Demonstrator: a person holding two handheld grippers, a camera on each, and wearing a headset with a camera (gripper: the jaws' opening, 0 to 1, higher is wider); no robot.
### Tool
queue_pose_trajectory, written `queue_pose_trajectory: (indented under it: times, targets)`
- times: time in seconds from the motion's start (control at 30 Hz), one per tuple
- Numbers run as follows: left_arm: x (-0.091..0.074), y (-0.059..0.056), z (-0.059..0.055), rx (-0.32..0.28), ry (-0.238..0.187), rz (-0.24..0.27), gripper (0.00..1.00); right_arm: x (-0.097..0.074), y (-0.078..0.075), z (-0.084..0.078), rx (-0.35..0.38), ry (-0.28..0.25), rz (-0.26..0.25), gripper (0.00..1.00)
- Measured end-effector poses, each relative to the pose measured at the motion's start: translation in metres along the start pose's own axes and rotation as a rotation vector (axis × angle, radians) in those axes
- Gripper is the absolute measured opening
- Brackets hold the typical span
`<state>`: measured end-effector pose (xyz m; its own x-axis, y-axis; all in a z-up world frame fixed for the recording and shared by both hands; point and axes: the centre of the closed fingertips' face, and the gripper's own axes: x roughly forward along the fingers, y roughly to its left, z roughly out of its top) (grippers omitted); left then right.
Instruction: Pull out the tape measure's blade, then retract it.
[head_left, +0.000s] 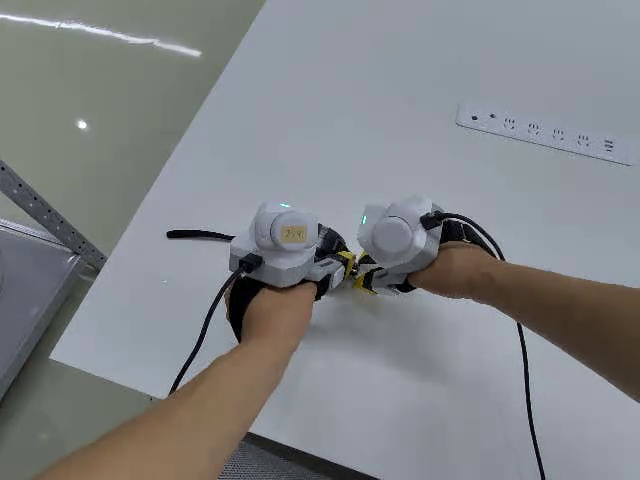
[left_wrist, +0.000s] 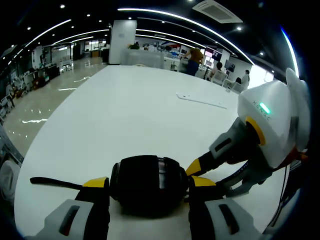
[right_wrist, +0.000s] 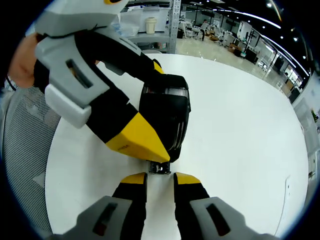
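Note:
The black tape measure (left_wrist: 149, 184) sits squeezed between the yellow-tipped jaws of my left gripper (left_wrist: 150, 192), low over the white table. In the right gripper view the same case (right_wrist: 167, 112) hangs in front of my right gripper (right_wrist: 160, 180). Its two jaws stand close together around the small metal end hook (right_wrist: 160, 168) of the blade. Hardly any blade shows outside the case. In the head view the left gripper (head_left: 338, 268) and right gripper (head_left: 362, 278) meet tip to tip, and most of the tape measure is hidden between them.
A black strap (head_left: 200, 235) trails left from the tape measure across the white table (head_left: 400, 120). A white power strip (head_left: 545, 132) lies at the far right. Black cables (head_left: 522, 370) run off the near edge. A metal rack (head_left: 45, 215) stands off the table's left side.

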<state>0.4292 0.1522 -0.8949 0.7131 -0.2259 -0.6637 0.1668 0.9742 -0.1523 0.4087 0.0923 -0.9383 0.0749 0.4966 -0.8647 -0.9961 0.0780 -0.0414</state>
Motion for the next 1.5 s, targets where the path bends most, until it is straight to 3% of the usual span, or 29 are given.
queue_pose_trajectory:
  times: [0.2, 0.33, 1.03, 1.5]
  targets:
    - [-0.007, 0.002, 0.001, 0.014, -0.024, 0.002, 0.62, -0.009, -0.003, 0.002, 0.116, -0.054, -0.073, 0.22]
    - [-0.011, 0.000, -0.002, 0.032, -0.023, -0.002, 0.63, -0.014, 0.000, 0.005, 0.156, -0.080, -0.089, 0.24]
    - [-0.042, 0.006, -0.014, 0.067, -0.026, 0.018, 0.72, -0.046, 0.015, 0.020, 0.250, -0.166, -0.175, 0.34]
    - [-0.064, 0.003, -0.027, 0.096, -0.016, 0.005, 0.76, -0.074, 0.027, 0.016, 0.346, -0.226, -0.242, 0.38]
